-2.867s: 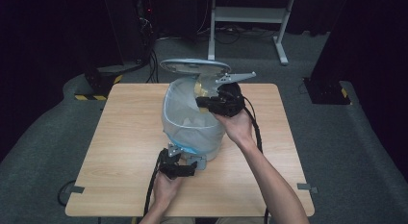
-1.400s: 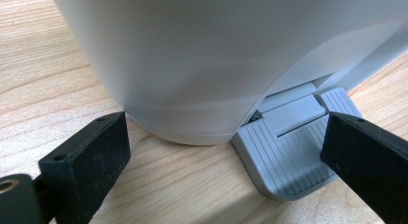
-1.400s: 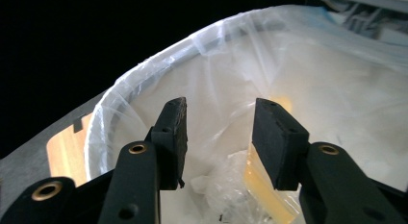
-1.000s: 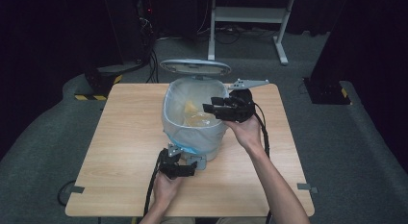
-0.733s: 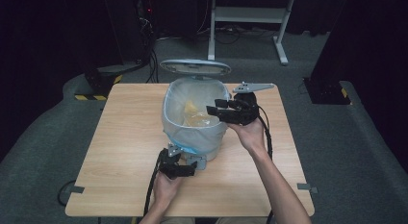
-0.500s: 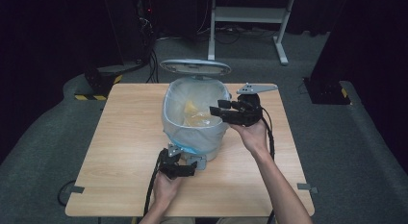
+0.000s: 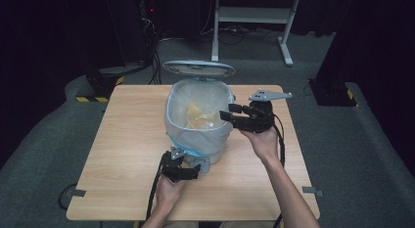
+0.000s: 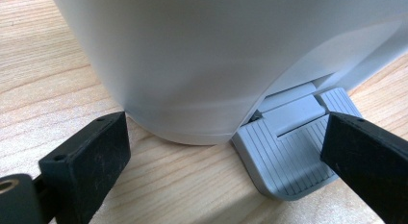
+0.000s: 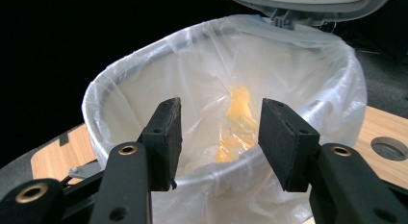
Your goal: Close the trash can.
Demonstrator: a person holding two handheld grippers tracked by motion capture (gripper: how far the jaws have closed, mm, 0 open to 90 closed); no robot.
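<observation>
Near the front edge of the wooden table (image 7: 127, 140), left of centre, the left gripper (image 7: 180, 170) sits low against the base of the pedal bin (image 7: 198, 140). In the left gripper view its jaws stand wide apart and hold nothing: one rests on the wood at the foot of the white bin wall, the other hangs at the right side of the grey ribbed foot pedal (image 8: 288, 159). Whether anything is pressing the pedal down cannot be told, yet the lid (image 7: 198, 69) stands raised at the far rim. If that pressure eases or the jaw slides off the ribs, the lid would likely drop.

The bin stands mid-table, lined with a clear plastic bag (image 9: 308, 84) folded over its rim. Yellowish crumpled waste (image 9: 238, 118) lies inside, towards the far wall.

At the bin's right rim the right gripper (image 7: 232, 115) points left over the opening, jaws parted and empty. A falling lid could strike it. Its jaws sit just above the liner's edge, so a low move could snag the thin film and drag the bag off the rim. A sideways knock could also shift the light bin and pull the pedal away from the left gripper.
</observation>
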